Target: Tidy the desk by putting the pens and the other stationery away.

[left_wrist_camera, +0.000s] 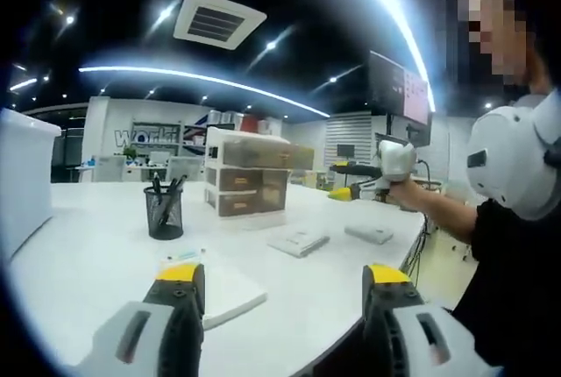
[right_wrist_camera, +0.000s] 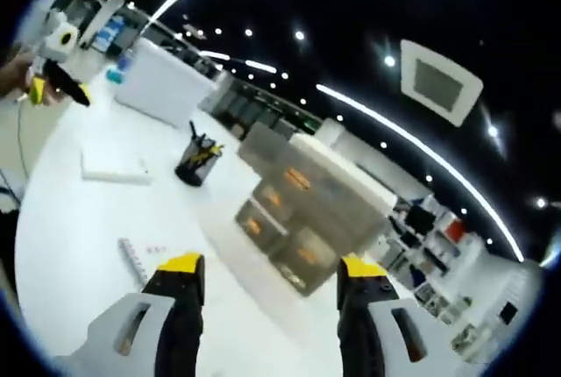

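Pens are standing in the black mesh cup (left_wrist_camera: 164, 211) at middle left of the white surface (left_wrist_camera: 105, 259). Both claws, left claw (left_wrist_camera: 284, 320) and right claw (right_wrist_camera: 271, 311), are hanging wide apart, gripping nothing. Tidying looks barely started; next, one claw needs reaching for the small flat white box (left_wrist_camera: 298, 242).

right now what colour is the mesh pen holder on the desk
Black; the pen holder shows best in the left gripper view, standing upright on the white desk.
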Action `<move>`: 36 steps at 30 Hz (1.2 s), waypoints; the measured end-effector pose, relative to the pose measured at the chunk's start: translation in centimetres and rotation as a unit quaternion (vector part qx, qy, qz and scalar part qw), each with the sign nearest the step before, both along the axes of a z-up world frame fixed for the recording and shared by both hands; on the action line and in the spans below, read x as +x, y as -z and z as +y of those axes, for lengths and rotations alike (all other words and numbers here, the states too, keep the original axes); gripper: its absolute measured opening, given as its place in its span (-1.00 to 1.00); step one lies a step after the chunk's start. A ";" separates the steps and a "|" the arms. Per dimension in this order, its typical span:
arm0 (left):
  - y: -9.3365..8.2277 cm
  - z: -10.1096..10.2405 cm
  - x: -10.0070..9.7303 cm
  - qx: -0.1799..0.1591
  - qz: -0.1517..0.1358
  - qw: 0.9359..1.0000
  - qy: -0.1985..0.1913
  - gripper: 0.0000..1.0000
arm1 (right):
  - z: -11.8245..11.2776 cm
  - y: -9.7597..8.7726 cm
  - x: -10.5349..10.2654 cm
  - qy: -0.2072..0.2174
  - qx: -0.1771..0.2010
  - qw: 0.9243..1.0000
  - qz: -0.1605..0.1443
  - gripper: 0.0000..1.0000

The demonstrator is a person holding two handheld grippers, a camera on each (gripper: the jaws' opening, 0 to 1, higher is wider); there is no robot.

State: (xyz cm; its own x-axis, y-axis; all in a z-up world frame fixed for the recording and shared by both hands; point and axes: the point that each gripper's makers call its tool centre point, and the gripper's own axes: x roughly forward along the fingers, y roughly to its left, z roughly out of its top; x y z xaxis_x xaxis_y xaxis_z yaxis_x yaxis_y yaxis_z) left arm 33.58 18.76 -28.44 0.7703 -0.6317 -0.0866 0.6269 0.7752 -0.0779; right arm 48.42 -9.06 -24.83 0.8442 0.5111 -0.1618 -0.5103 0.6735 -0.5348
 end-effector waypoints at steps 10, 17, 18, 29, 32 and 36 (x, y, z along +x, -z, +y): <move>-0.1 -0.2 0.1 0.006 0.004 1.000 -0.002 0.45 | -0.7 1.6 -3.6 -0.009 0.083 0.995 0.056 0.23; 0.1 0.1 0.4 0.007 0.014 1.000 -0.010 0.45 | -1.3 0.8 -5.9 -0.006 0.099 0.994 0.043 0.23; 0.3 0.3 0.5 0.007 0.022 1.000 -0.015 0.45 | -1.4 0.7 -6.1 -0.006 0.101 0.994 0.043 0.24; 0.5 0.9 1.4 0.014 0.044 0.998 -0.030 0.45 | -1.1 2.2 -6.9 -0.008 0.123 0.990 0.069 0.26; 0.2 1.0 1.7 0.023 0.046 0.998 -0.031 0.45 | -1.0 2.8 -7.1 -0.011 0.127 0.989 0.078 0.26; 0.0 1.1 2.3 0.038 0.049 0.998 -0.033 0.45 | -0.8 3.4 -7.4 -0.014 0.129 0.987 0.089 0.26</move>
